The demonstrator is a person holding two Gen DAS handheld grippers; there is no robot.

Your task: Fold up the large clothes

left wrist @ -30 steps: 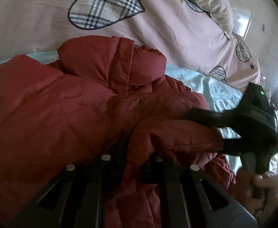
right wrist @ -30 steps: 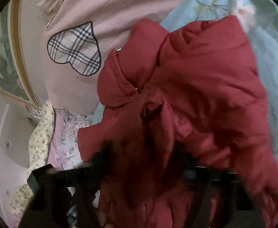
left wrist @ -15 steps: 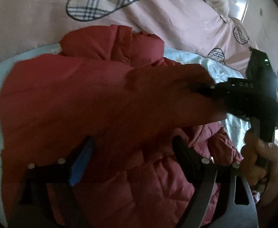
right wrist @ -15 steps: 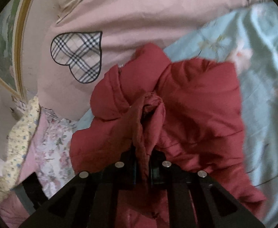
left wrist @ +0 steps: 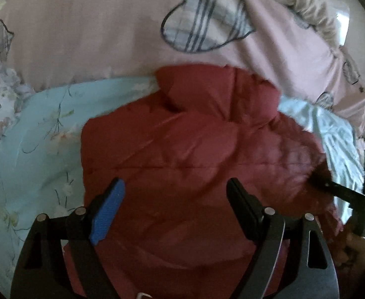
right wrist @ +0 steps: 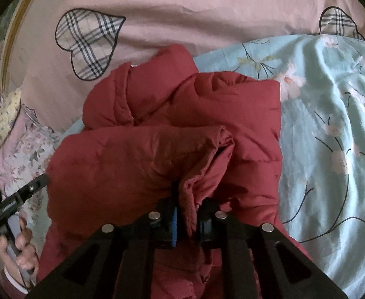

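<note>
Red padded jacket lies on a light blue floral sheet, roughly mid-bed, collar end toward a pink duvet printed with plaid hearts. Jacket is bunched, not flat: one padded panel is doubled over the body, and a folded edge runs across the middle in the right wrist view.

Left gripper: jaws spread wide, blue pad on the left finger visible, nothing between the pads. It hangs over the lower half of the jacket, and the fabric seen between the fingers lies below them, not pinched. Picture is motion-blurred, so seams and stitching are only roughly legible.

Right gripper: jaws nearly closed, a thin fold of the jacket's red fabric pinched between the pads. The fold rises from the grip as a narrow ridge, then widens into the doubled panel. In the left wrist view the same gripper shows at the far right edge, dark, with a green light on its body, its tips at the jacket's right margin.

Left hand appears at the lower left of the right wrist view, fingers wrapped round a handle, over a floral cloth at the bed's edge.

A pale yellow flowered cloth lies beside the floral cloth. A beige pillow sits on the duvet at the top right of the left wrist view
</note>
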